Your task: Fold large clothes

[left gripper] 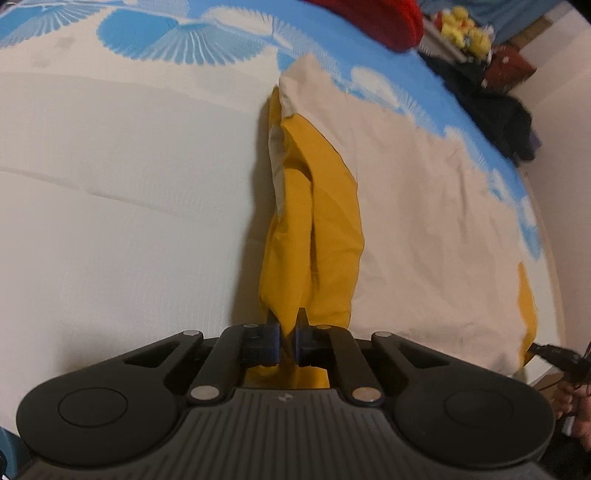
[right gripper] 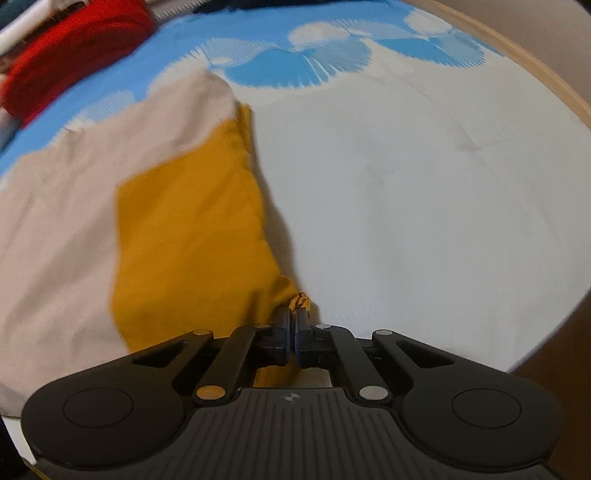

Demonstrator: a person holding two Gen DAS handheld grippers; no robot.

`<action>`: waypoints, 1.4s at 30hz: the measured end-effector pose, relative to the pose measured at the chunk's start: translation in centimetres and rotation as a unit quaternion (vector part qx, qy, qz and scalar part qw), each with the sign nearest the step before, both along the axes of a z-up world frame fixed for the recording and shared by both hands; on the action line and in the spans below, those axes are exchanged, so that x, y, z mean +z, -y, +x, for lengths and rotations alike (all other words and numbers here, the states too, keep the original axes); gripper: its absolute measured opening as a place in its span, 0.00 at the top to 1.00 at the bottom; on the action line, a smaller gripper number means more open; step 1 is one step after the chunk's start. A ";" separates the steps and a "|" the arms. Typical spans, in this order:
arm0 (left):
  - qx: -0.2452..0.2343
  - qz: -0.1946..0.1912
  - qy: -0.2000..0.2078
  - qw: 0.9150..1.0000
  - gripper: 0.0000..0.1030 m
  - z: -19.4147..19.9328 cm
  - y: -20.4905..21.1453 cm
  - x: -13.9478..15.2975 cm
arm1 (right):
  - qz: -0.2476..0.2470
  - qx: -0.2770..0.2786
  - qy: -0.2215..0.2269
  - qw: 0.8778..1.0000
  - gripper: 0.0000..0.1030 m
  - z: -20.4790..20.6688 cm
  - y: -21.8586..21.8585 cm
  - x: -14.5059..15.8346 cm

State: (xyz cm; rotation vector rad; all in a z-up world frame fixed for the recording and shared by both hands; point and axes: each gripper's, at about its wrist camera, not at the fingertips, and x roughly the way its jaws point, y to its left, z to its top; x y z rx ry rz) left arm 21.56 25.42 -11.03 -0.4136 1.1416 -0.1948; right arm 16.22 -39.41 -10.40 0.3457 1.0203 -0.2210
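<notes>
Over the bed (left gripper: pixel 110 221), both grippers' fingers (left gripper: pixel 274 325) (right gripper: pixel 301 319) pinch the yellow-and-beige garment (left gripper: pixel 314 221), its far edge apparently blurred.

A white bedsheet (left gripper: pixel 110 221) printed with blue fan shapes (left gripper: pixel 177 40) covers the surface. A red fabric item (left gripper: pixel 373 18) lies at the far edge. Beyond it sit yellow objects (left gripper: pixel 461 27), possibly plush toys, beside dark clutter (left gripper: pixel 495 107).

One garment (left gripper: pixel 314 221), two tongs (left gripper: pixel 287 320)
</notes>
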 end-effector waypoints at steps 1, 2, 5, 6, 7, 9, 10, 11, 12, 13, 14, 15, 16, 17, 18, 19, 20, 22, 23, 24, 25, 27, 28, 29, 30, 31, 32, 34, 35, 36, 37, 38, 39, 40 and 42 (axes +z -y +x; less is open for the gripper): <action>-0.001 0.000 0.005 1.000 0.94 -0.3 -0.4 0.3 | 0.003 0.003 0.004 1.000 0.99 -0.2 -0.1 0.3; 0.001 0.003 0.006 1.000 0.94 -0.6 -0.8 0.5 | 0.006 0.006 0.008 1.000 0.99 -0.3 -0.3 0.5; 0.007 0.011 0.000 1.000 0.93 -1.3 -1.6 0.8 | -0.001 0.001 0.008 1.000 0.99 -0.7 -0.2 1.0; 0.009 0.010 -0.003 1.000 0.92 -1.5 -1.8 1.0 | 0.001 -0.002 0.002 1.000 1.00 -0.5 0.3 0.9; 0.011 0.010 -0.006 1.000 0.87 -1.6 -1.8 1.0 | 0.004 -0.006 -0.006 1.000 1.00 -0.7 0.5 0.7; 0.017 0.024 -0.006 1.000 0.79 -1.4 -1.6 1.4 | 0.000 -0.002 -0.010 1.000 1.00 -0.8 0.7 0.6; 0.020 0.030 -0.003 0.999 0.76 -1.4 -1.5 1.6 | -0.004 0.000 -0.007 1.000 1.00 -0.9 0.7 0.7; 0.023 0.032 0.000 0.999 0.76 -1.2 -1.4 1.8 | -0.008 0.000 -0.007 1.000 1.00 -0.9 0.7 0.7; 0.026 0.033 0.004 0.999 0.76 -1.3 -1.6 2.0 | -0.018 -0.004 -0.010 1.000 1.00 -1.0 0.4 0.7; 0.028 0.037 0.010 0.999 0.76 -1.5 -1.5 2.4 | -0.042 -0.014 -0.015 0.999 1.00 -1.3 0.2 0.8; 0.028 0.040 0.015 0.999 0.76 -1.5 -1.4 2.7 | -0.064 -0.027 -0.019 0.997 1.00 -1.4 0.4 0.9; 0.023 0.046 0.020 0.998 0.76 -1.7 -1.2 3.0 | -0.065 -0.039 -0.019 0.997 1.00 -1.5 0.7 1.0; 0.015 0.054 0.024 0.998 0.75 -1.8 -0.9 3.2 | -0.062 -0.053 -0.013 0.997 1.00 -1.7 1.1 1.2; 0.011 0.061 0.027 0.998 0.74 -1.7 -0.4 3.2 | -0.065 -0.064 0.000 0.996 1.00 -2.0 1.3 1.6; 0.010 0.071 0.031 0.997 0.73 -1.8 -0.1 3.3 | -0.066 -0.067 0.022 0.995 1.00 -2.2 1.3 2.3; 0.011 0.081 0.036 0.996 0.73 -1.8 0.2 3.4 | -0.062 -0.059 0.048 0.995 1.00 -2.4 1.1 3.0; 0.015 0.091 0.041 0.995 0.73 -1.8 0.4 3.4 | -0.055 -0.046 0.072 0.995 0.97 -2.5 0.6 3.7; 0.030 0.111 0.059 0.992 0.73 -1.9 0.9 3.9 | -0.038 -0.004 0.117 0.992 0.97 -2.5 -1.2 4.9; 0.039 0.111 0.072 0.990 0.73 -2.1 1.1 4.3 | -0.036 0.023 0.140 0.989 0.97 -2.4 -2.5 5.6; 0.046 0.108 0.083 0.990 0.70 -2.3 1.4 4.7 | -0.046 0.052 0.161 0.985 0.97 -2.4 -4.1 6.2; 0.050 0.106 0.092 0.989 0.70 -2.6 1.6 5.1 | -0.063 0.082 0.181 0.978 0.97 -2.4 -5.9 6.9; 0.055 0.110 0.119 0.985 0.70 -3.3 2.4 5.9 | -0.098 0.144 0.230 0.957 0.97 -2.7 -10.3 8.1; 0.057 0.113 0.130 0.983 0.70 -3.5 2.7 6.3 | -0.103 0.171 0.251 0.947 0.97 -2.8 -12.1 8.6; 0.061 0.114 0.141 0.982 0.70 -3.9 3.0 6.5 | -0.101 0.196 0.269 0.938 0.97 -3.0 -13.9 9.0; 0.064 0.114 0.148 0.980 0.70 -4.2 3.3 6.7 | -0.091 0.218 0.280 0.930 0.97 -3.2 -15.7 9.2; 0.069 0.113 0.154 0.979 0.70 -4.5 3.5 6.8 | -0.081 0.234 0.284 0.926 0.97 -3.1 -17.1 9.3; 0.072 0.113 0.156 0.979 0.70 -4.7 3.7 6.9 | -0.072 0.248 0.283 0.924 0.97 -2.9 -18.5 9.3; 0.075 0.115 0.167 0.976 0.70 -5.1 4.1 7.2 | -0.066 0.266 0.265 0.924 0.97 -2.1 -21.0 8.7; 0.073 0.118 0.175 0.975 0.70 -5.3 4.4 7.3 | -0.067 0.272 0.250 0.927 0.97 -1.5 -22.2 8.0; 0.071 0.123 0.183 0.973 0.70 -5.5 4.7 7.5 | -0.067 0.275 0.233 0.930 0.97 -1.0 -22.9 7.5; 0.070 0.127 0.191 0.971 0.70 -5.8 4.9 7.6 | -0.070 0.275 0.212 0.935 0.96 -0.3 -23.6 6.6; 0.068 0.129 0.199 0.969 0.70 -6.1 5.1 7.7 | -0.075 0.272 0.177 0.943 0.92 0.8 -24.1 5.3; 0.067 0.131 0.205 0.968 0.70 -6.4 5.3 7.8 | -0.076 0.267 0.137 0.951 0.88 1.7 -24.5 4.1; 0.065 0.133 0.211 0.966 0.70 -6.7 5.4 7.9 | -0.076 0.260 0.085 0.959 0.85 2.8 -24.6 2.3; 0.060 0.134 0.215 0.965 0.70 -7.1 5.5 7.8 | -0.090 0.242 0.037 0.965 0.84 3.8 -24.6 0.4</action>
